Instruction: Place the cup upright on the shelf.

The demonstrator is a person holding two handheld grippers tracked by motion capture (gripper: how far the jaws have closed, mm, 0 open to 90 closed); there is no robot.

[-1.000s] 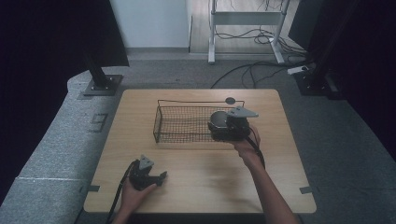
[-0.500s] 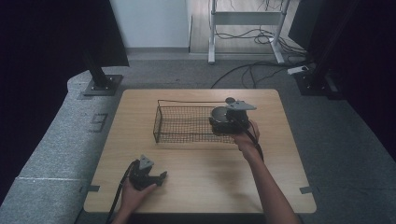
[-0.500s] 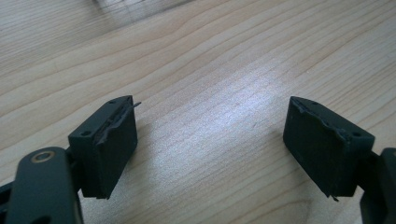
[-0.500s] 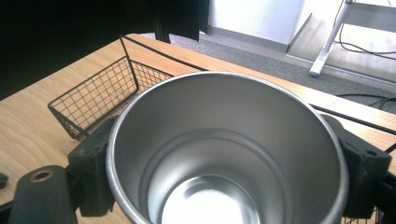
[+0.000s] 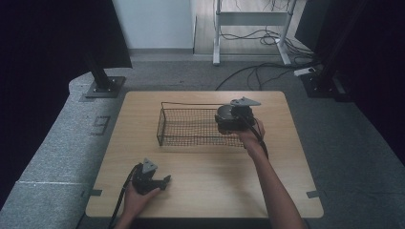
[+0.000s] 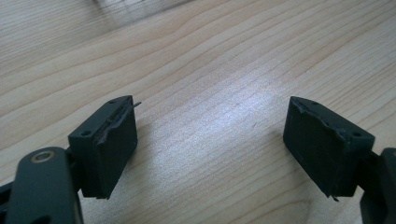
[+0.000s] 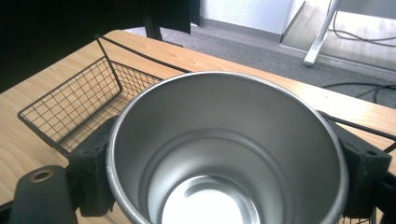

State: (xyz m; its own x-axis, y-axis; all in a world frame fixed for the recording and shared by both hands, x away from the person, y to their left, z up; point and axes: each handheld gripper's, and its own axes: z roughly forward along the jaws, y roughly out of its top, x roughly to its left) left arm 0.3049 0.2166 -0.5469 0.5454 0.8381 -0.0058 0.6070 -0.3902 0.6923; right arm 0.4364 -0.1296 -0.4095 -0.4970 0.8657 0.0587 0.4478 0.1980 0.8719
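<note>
A shiny metal cup (image 7: 224, 154) sits between the jaws of my right gripper (image 7: 229, 172), whose pads press on its sides; I look straight down into its empty inside. In the high view this right gripper (image 5: 230, 120) hangs over the right end of a black wire basket (image 5: 160, 128) in the middle of the wooden table (image 5: 215, 186). The basket (image 7: 70, 112) lies below and to the left of the cup. My left gripper (image 5: 161, 182) rests near the table's front left, and its jaws (image 6: 210, 149) stand wide apart over bare wood.
Dark stands and their base plates flank the table at the far left (image 5: 102, 86) and far right (image 5: 325, 81). Cables (image 5: 267, 67) run over the grey floor behind it, under a white metal frame (image 5: 248, 19).
My right gripper, with the cup in it, has drifted a little toward the far side over the basket's right end. The left gripper has stayed put.
</note>
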